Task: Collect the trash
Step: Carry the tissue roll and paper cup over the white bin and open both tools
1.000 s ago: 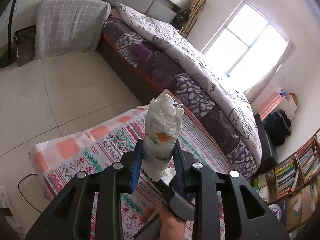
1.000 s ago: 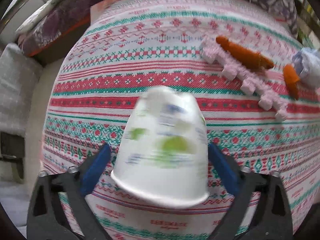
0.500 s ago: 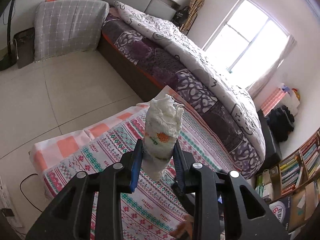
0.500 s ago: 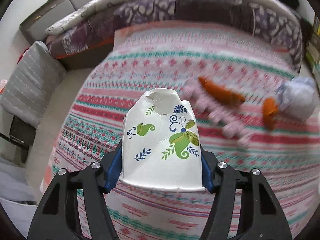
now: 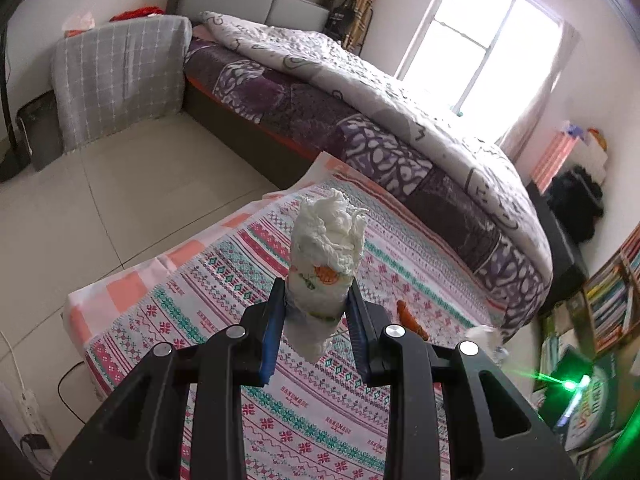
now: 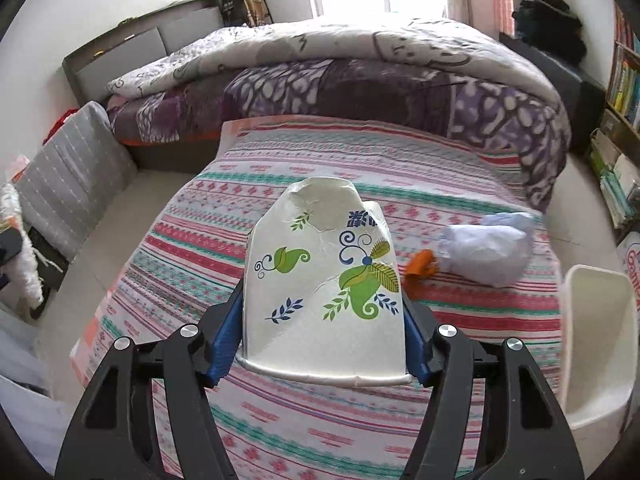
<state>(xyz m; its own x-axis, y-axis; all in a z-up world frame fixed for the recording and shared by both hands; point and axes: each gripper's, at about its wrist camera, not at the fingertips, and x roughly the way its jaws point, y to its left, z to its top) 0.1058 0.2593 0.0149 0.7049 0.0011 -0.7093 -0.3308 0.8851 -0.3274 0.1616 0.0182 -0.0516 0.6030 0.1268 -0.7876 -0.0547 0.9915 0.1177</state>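
You are in a bedroom, standing over a low table (image 6: 280, 412) covered with a striped, patterned cloth; a bed (image 6: 360, 80) with a purple and white quilt runs along the table's far edge, under a bright window (image 5: 480, 40).

Your left gripper (image 5: 316, 304) is closed tight on a rolled wad of white tissue (image 5: 326, 256), which stands upright between the blue pads, held above the table's near left part.

Your right gripper (image 6: 324, 320) grips a crumpled paper cup (image 6: 324, 280) printed with green leaves and blue swirls. The cup is upside down, its rim toward you, the pads pressing on both its sides; the jaws have just been closing onto it and the wall is dented.

On the table's right side lie a ball of crumpled white paper (image 6: 488, 252) and, touching it, a piece of orange peel (image 6: 420, 264). A white bin (image 6: 600, 344) stands at the table's right edge.
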